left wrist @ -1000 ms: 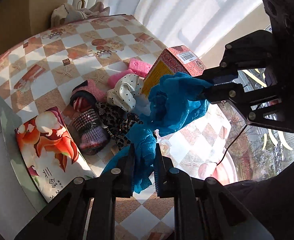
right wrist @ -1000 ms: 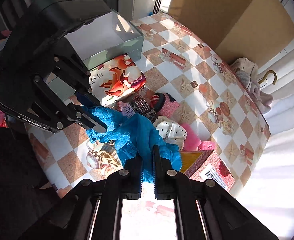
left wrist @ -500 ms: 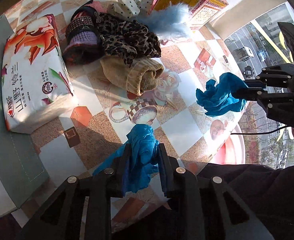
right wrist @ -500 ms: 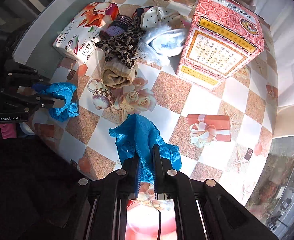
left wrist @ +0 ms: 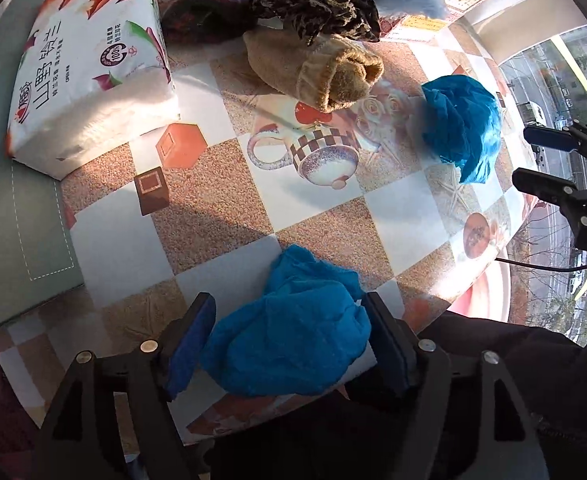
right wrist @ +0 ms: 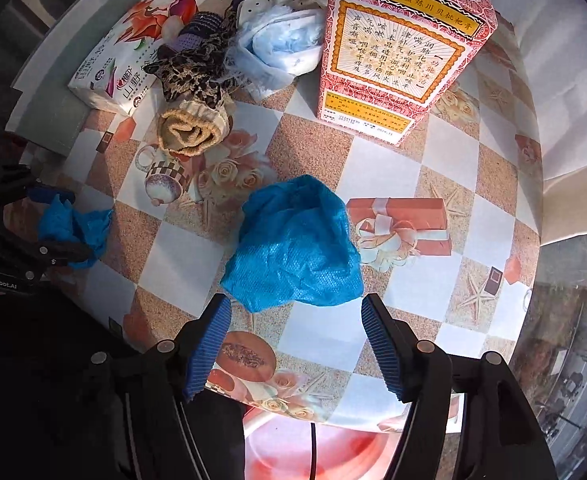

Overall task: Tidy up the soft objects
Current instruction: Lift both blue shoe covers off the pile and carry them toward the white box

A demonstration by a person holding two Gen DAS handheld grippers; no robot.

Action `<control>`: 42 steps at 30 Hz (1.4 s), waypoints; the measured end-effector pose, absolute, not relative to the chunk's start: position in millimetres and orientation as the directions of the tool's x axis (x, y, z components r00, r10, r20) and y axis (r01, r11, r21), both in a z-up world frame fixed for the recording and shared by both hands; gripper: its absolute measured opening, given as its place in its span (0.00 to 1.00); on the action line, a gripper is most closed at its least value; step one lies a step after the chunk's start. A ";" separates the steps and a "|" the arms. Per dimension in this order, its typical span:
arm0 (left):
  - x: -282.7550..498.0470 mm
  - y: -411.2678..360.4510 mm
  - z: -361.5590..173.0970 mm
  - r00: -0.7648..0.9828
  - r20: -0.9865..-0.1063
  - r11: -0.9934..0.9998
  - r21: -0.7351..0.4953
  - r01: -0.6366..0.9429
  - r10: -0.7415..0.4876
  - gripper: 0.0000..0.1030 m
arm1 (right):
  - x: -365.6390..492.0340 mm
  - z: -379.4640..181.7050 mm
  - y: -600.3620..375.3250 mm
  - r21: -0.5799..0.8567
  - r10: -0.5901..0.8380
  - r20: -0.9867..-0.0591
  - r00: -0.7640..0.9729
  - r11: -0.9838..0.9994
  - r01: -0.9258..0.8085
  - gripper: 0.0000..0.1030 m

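Two crumpled blue plastic covers lie on the checked tablecloth [right wrist: 405, 320]. One blue cover [left wrist: 289, 340] rests near the table's front edge between the jaws of my left gripper [left wrist: 289, 344], which are opening; the pads no longer squeeze it. The other blue cover [right wrist: 293, 244] lies just beyond the tips of my right gripper [right wrist: 293, 344], whose jaws are also opening with nothing between them. In the left wrist view that second cover [left wrist: 459, 120] sits left of the right gripper [left wrist: 533, 160]. The right wrist view shows the left gripper [right wrist: 59, 224] at far left.
A heap of soft things sits farther back: a rolled tan sock [left wrist: 325, 72], a leopard-print cloth [left wrist: 313, 4], a pale blue fluffy piece [right wrist: 281, 44]. A tissue pack [left wrist: 93, 60] lies on a grey-green box [left wrist: 9, 200]. A red carton [right wrist: 401, 48] stands at the back right.
Both grippers came down to the table and went from shut to open. Each blue cover, held up before, now lies on the cloth.
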State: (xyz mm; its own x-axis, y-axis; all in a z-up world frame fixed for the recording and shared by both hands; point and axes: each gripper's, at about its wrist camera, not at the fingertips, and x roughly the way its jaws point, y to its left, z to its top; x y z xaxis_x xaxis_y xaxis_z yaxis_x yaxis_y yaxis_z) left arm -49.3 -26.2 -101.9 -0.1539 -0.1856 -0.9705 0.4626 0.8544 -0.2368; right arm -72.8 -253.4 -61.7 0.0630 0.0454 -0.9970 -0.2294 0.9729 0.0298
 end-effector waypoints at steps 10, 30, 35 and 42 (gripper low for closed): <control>-61.2 -14.4 -90.0 -0.142 -0.970 0.879 -0.237 0.414 -0.195 0.77 | -65.5 -66.6 -274.6 0.075 0.084 -0.994 0.069 0.989 -0.127 0.67; -72.6 -1.3 -119.1 -0.261 -0.951 0.941 -0.229 0.248 -0.163 0.77 | -39.7 -80.4 -273.3 0.084 0.091 -0.994 0.063 0.991 -0.103 0.69; -73.3 0.3 -121.0 -0.282 -0.950 0.948 -0.206 0.243 -0.134 0.78 | -34.2 -81.1 -276.8 0.094 0.098 -0.994 0.046 0.993 -0.077 0.69; -72.9 -1.8 -121.7 -0.305 -0.945 0.947 -0.200 0.250 -0.120 0.78 | -30.9 -89.9 -298.0 0.125 0.125 -0.992 0.006 0.992 0.001 0.69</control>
State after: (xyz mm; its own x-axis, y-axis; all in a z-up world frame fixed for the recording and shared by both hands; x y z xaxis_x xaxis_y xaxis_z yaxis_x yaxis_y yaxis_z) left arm -72.9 -1.8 -121.7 -0.3051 -0.1196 -0.9448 0.2495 0.9474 -0.2005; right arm -30.9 -298.0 -89.9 0.0064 0.1248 -0.9922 0.0012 0.9922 0.1248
